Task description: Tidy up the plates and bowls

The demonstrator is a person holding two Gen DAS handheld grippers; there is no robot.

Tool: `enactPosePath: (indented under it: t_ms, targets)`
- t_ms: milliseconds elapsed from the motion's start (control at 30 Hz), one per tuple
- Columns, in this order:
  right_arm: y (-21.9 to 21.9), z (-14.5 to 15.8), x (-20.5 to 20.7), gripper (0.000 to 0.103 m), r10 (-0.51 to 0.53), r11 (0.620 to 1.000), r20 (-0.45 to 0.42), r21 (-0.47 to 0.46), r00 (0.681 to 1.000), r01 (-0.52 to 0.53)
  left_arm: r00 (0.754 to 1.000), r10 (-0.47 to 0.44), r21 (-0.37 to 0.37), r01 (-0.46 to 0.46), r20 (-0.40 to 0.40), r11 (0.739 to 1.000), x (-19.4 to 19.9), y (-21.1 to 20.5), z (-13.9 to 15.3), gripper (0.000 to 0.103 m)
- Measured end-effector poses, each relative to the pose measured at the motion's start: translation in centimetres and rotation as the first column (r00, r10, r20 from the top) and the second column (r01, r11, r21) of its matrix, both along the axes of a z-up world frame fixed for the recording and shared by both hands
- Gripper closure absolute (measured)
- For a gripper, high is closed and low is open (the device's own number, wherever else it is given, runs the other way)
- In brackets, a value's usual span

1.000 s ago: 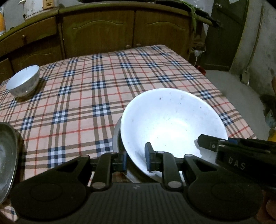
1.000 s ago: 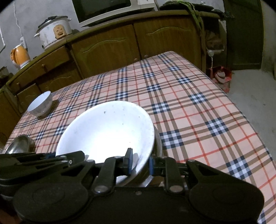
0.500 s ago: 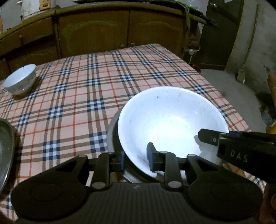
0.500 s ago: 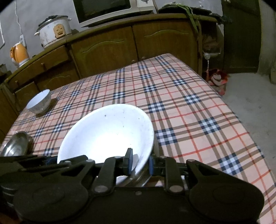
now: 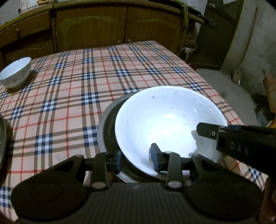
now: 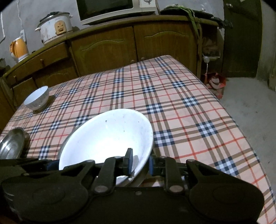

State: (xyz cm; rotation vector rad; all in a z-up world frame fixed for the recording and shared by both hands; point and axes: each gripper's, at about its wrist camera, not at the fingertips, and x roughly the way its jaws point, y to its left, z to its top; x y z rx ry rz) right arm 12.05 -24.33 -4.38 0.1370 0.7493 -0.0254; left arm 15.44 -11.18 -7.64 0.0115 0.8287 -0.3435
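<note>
A large white bowl [image 5: 169, 124] [image 6: 107, 136] rests tilted in a shallow metal plate [image 5: 107, 131] on the plaid tablecloth [image 5: 69, 96]. My left gripper [image 5: 137, 161] straddles the bowl's near rim. Its jaws are opening, and the inner pad stands clear of the wall. My right gripper [image 6: 140, 162] is shut on the bowl's right rim, one pad inside and one outside. That right gripper [image 5: 207, 132] reaches in from the right in the left wrist view. A small white bowl [image 5: 15, 72] [image 6: 37, 97] stands at the far left. A second metal dish [image 6: 12, 144] lies at the near left.
Brown wooden cabinets [image 6: 107, 50] run along the back, with a rice cooker [image 6: 55, 25], an orange kettle [image 6: 18, 48] and a microwave [image 6: 107, 8] on top. The table's right edge [image 6: 229, 113] drops to a bare concrete floor. A dark door [image 6: 241, 37] stands at the far right.
The left gripper's jaws have spread apart around the white bowl's rim. The right gripper stays clamped on the rim, and the bowl has barely shifted.
</note>
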Motion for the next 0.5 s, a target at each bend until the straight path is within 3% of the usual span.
enactPosePath:
  t_ms: [100, 300, 333, 500]
  targets:
    - [-0.3, 0.0, 0.2, 0.083, -0.011, 1.0, -0.008, 0.006, 1.0, 0.011, 1.0, -0.009, -0.012, 0.009, 0.009, 1.0, -0.3, 0.2, 0.3, 0.053]
    - [0.5, 0.2, 0.4, 0.087, 0.005, 0.999, -0.006, -0.046, 1.0, -0.005, 0.997, 0.003, 0.024, -0.005, 0.081, 1.0, -1.1, 0.3, 1.3, 0.042]
    - [0.6, 0.2, 0.5, 0.087, 0.005, 0.999, -0.008, -0.052, 1.0, -0.005, 0.996, 0.01, 0.029, -0.013, 0.092, 0.999, -1.2, 0.5, 1.5, 0.036]
    - [1.0, 0.3, 0.8, 0.086, -0.001, 0.994, -0.019, -0.113, 1.0, -0.001, 0.991, 0.097, 0.004, -0.098, 0.096, 0.995, -0.7, 2.4, 2.0, 0.035]
